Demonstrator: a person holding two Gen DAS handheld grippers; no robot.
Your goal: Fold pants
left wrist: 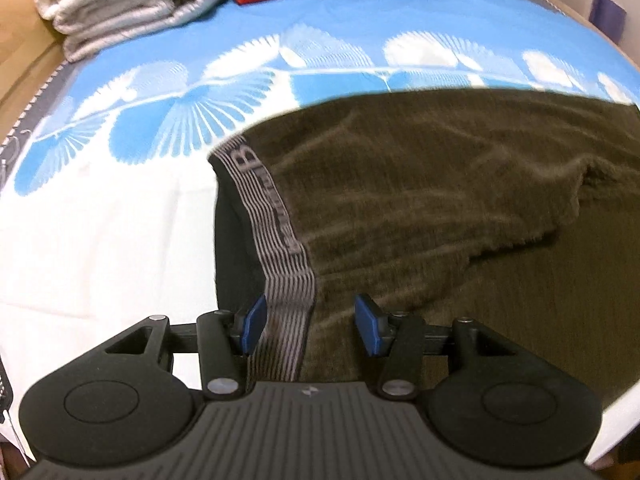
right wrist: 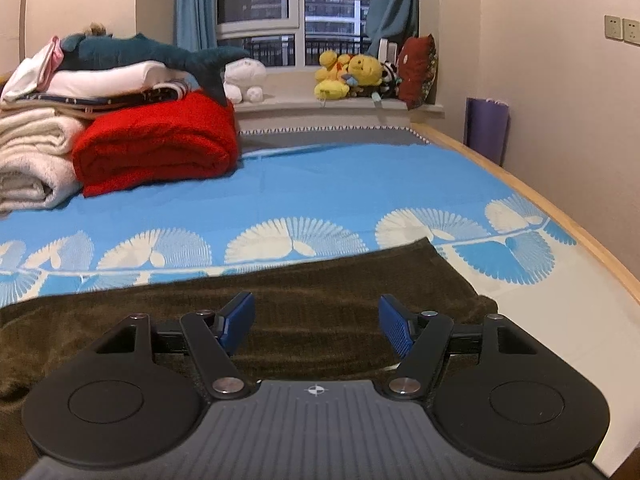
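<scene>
Olive-brown fleecy pants (left wrist: pixel 420 184) lie spread on the blue and white bedsheet (left wrist: pixel 200 112), with one layer folded over to the right. Their grey striped waistband (left wrist: pixel 276 216) runs down the left edge. My left gripper (left wrist: pixel 312 320) points down over the lower end of that waistband. Its blue pads (left wrist: pixel 370 322) stand apart, and the band passes between them without being pinched. In the right wrist view the pants (right wrist: pixel 320 280) stretch across the foreground. My right gripper (right wrist: pixel 316 320) hovers open just above the cloth, with nothing gripped.
Folded white blankets (right wrist: pixel 32 160) and a red blanket (right wrist: pixel 160 140) are stacked at the bed's far left, with a plush shark (right wrist: pixel 160 54) on top. The wooden bed edge (right wrist: pixel 560 220) runs along the right. Soft toys (right wrist: pixel 348 76) sit on the window sill.
</scene>
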